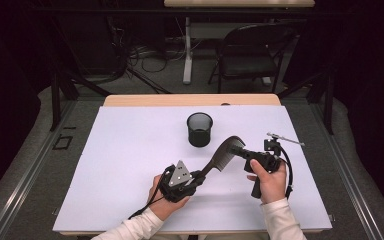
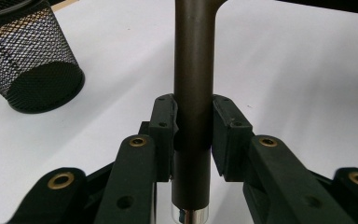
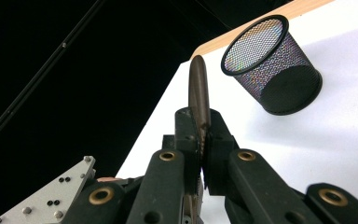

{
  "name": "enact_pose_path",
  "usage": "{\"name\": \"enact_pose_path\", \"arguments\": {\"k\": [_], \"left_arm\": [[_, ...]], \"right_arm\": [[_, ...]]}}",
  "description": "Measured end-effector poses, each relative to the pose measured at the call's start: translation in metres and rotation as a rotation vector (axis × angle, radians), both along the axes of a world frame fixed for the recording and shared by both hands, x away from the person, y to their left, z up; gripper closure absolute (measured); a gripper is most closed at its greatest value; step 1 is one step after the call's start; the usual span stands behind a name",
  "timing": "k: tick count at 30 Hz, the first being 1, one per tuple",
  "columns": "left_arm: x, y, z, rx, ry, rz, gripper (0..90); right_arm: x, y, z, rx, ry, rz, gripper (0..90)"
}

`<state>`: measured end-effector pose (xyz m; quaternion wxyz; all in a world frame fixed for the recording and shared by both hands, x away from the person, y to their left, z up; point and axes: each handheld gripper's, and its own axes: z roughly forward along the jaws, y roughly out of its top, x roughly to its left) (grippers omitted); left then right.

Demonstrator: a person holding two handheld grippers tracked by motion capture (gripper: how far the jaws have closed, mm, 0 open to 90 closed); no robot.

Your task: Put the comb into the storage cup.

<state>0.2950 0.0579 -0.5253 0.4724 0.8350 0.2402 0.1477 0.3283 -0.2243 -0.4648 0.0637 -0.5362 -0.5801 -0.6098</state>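
Comb [image 1: 223, 153], slanting toward far right

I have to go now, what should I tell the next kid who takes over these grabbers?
Left gripper: jaws shut on the comb's handle.
Right gripper: jaws shut on the comb's toothed end.
The comb is held by both, in the air above the white table.
The black mesh cup stands upright just behind the comb, with nothing seen inside it.
Done: comb picked up.
Left, probably: let one gripper go and drop the comb into the cup.
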Motion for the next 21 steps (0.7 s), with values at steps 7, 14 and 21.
{"name": "enact_pose_path", "arguments": {"k": [7, 14, 21], "left_arm": [[0.0018, 0.0007, -0.0015, -0.01, 0.008, 0.007, 66.1], [0.0044, 0.002, -0.0023, -0.022, 0.017, 0.02, 59.1], [0.0066, 0.005, -0.0003, -0.051, 0.034, 0.041, 50.4]], "right_arm": [[-0.0005, -0.0014, 0.0002, 0.011, -0.007, -0.005, 87.2], [-0.0004, -0.0023, -0.0003, 0.012, -0.01, -0.012, 87.1], [-0.0009, -0.0044, -0.0002, 0.003, -0.025, -0.032, 87.1]]}}
